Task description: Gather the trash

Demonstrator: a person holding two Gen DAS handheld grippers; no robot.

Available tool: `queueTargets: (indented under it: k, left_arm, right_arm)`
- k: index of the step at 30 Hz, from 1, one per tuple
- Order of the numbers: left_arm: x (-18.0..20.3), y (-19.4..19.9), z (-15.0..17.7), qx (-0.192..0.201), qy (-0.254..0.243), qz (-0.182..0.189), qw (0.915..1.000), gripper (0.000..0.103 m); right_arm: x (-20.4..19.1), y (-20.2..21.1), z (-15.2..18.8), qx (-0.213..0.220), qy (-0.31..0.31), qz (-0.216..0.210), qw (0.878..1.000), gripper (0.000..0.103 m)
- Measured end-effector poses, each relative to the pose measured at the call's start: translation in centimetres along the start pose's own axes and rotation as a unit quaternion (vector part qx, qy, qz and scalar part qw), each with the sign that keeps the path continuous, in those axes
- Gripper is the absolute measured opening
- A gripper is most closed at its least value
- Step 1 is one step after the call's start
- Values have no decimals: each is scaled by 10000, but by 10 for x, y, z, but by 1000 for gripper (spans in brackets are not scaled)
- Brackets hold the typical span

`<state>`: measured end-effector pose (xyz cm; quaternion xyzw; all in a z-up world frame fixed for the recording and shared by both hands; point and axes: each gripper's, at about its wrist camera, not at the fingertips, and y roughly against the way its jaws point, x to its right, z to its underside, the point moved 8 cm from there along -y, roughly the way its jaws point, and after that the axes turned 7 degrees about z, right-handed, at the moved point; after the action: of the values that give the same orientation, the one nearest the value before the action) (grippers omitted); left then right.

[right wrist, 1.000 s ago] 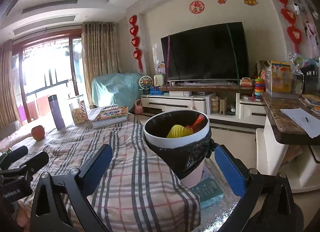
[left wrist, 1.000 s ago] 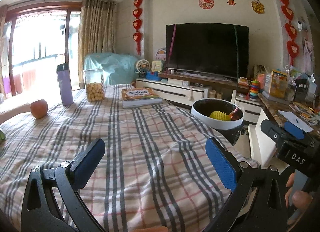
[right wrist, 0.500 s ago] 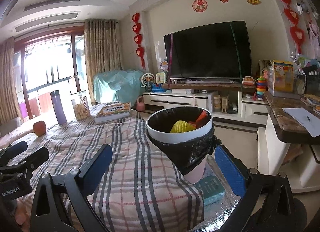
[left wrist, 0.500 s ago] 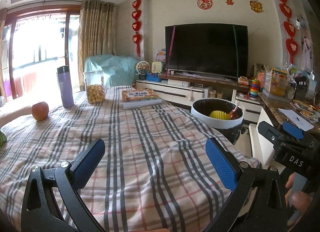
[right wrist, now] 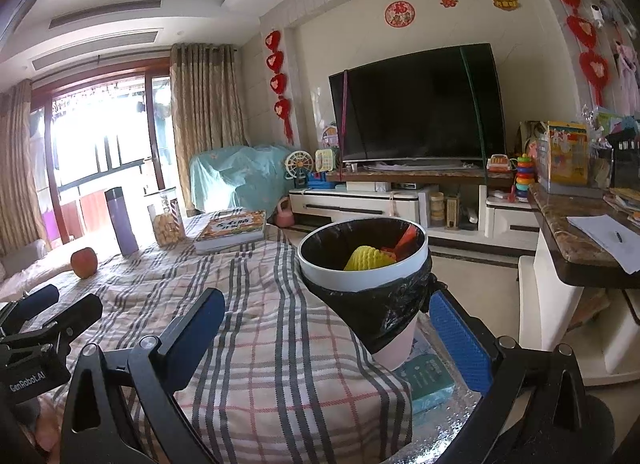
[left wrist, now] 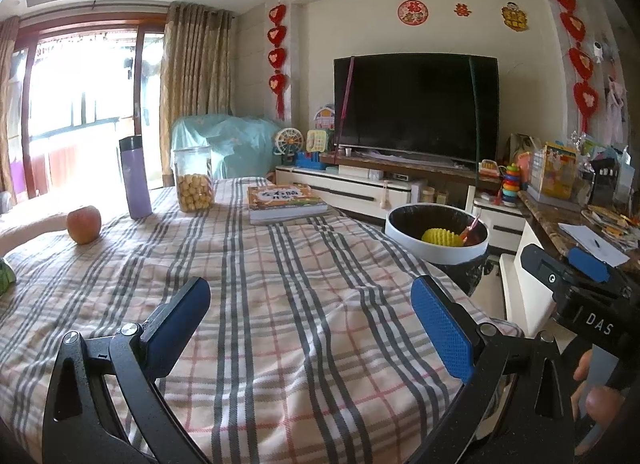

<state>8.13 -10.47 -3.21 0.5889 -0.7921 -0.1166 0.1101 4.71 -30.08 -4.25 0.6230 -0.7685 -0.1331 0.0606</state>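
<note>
A table draped in a pink, grey and white plaid cloth [left wrist: 304,304] fills most of both views. Beyond it, against the far wall, a large black flat-screen television [left wrist: 416,104] stands on a low white cabinet. At the table's right edge stands a round white waste bin lined with a black plastic bag [right wrist: 362,264]; inside it lie a yellow ribbed piece of trash [right wrist: 366,258] and some orange-red scraps. The bin's base rests beside a teal box [right wrist: 426,378] on a silvery surface.

On the far part of the cloth lie a thick book with an orange cover [left wrist: 284,202], a clear jar holding round yellow snacks [left wrist: 194,180], a tall purple flask with a dark cap [left wrist: 134,178] and a red apple [left wrist: 83,224], each apart from the others.

The left gripper [left wrist: 310,304] hovers over bare cloth, its blue-padded fingers spread wide with nothing between them. The right gripper [right wrist: 326,316] is likewise spread wide and empty, its right finger close to the bin's bag; contact cannot be told.
</note>
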Motion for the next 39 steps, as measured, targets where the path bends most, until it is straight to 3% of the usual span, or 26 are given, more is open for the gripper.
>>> queueTargets:
  k: [39]
  left_arm:
    - [4,1,2,-55,27,54,10000,103]
  right_arm:
    - [1,3,-1,19,-36,-68,10000,103]
